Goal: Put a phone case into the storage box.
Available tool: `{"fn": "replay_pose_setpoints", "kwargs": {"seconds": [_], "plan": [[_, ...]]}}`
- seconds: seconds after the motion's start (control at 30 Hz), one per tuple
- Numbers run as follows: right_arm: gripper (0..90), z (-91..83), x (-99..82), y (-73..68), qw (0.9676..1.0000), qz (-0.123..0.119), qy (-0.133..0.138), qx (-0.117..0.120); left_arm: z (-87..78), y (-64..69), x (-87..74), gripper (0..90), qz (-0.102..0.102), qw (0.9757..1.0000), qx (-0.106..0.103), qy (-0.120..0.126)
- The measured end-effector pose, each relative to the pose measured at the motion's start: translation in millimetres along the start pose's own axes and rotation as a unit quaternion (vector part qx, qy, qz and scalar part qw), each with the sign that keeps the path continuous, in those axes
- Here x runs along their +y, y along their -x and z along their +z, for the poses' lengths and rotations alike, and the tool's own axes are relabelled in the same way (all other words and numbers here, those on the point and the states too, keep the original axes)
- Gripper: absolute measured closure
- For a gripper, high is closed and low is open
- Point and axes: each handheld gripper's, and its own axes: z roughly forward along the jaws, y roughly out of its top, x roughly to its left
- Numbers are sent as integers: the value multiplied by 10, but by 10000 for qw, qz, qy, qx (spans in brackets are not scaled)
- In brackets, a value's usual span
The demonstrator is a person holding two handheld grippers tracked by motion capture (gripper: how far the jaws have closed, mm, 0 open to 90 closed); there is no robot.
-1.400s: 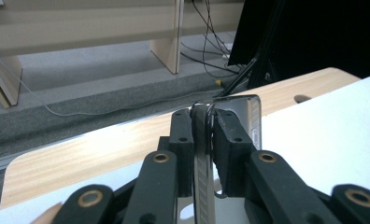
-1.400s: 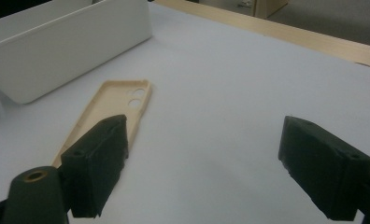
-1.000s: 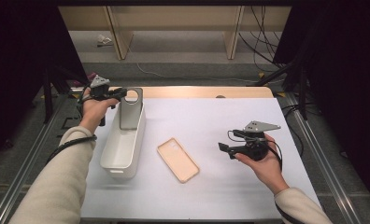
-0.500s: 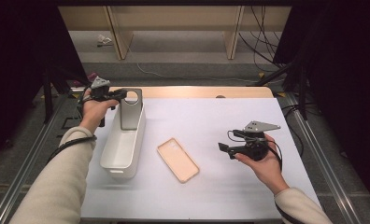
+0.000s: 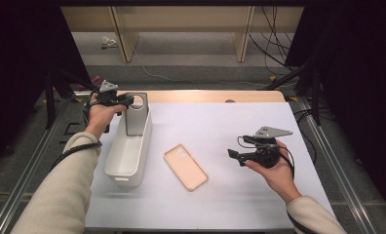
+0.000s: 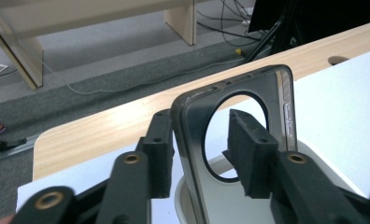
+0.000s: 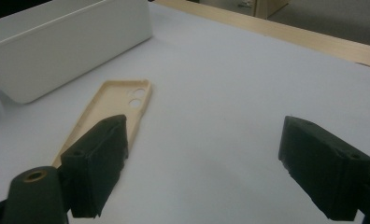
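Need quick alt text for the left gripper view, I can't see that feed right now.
A grey phone case with a large round camera cutout stands upright between the left gripper's two black jaws, which have just been opening and show gaps on both sides of it. Its lower end sits in a white bin on the white table.

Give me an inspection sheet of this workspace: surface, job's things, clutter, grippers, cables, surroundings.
Surface: white sheet over a wooden table.
Job's things: grey phone case with round cutout stands upright at the far end of the white plastic bin; beige phone case lies flat beside the bin.
Clutter: nothing seen.
Grippers: left gripper jaws straddle the grey case, just been opening, pads apart from it; right gripper open, nothing between its jaws.
Cables: several on the floor beyond the table.
Surroundings: wooden furniture legs, grey floor.
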Motion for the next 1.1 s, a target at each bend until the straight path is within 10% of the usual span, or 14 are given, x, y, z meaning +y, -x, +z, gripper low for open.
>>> {"fn": "replay_pose_setpoints", "kwargs": {"seconds": [1.1], "plan": [[165,5,3,-10,10000,-25,-20,-23,-67,54,-1,52,-225,9984,94,-509]]}}
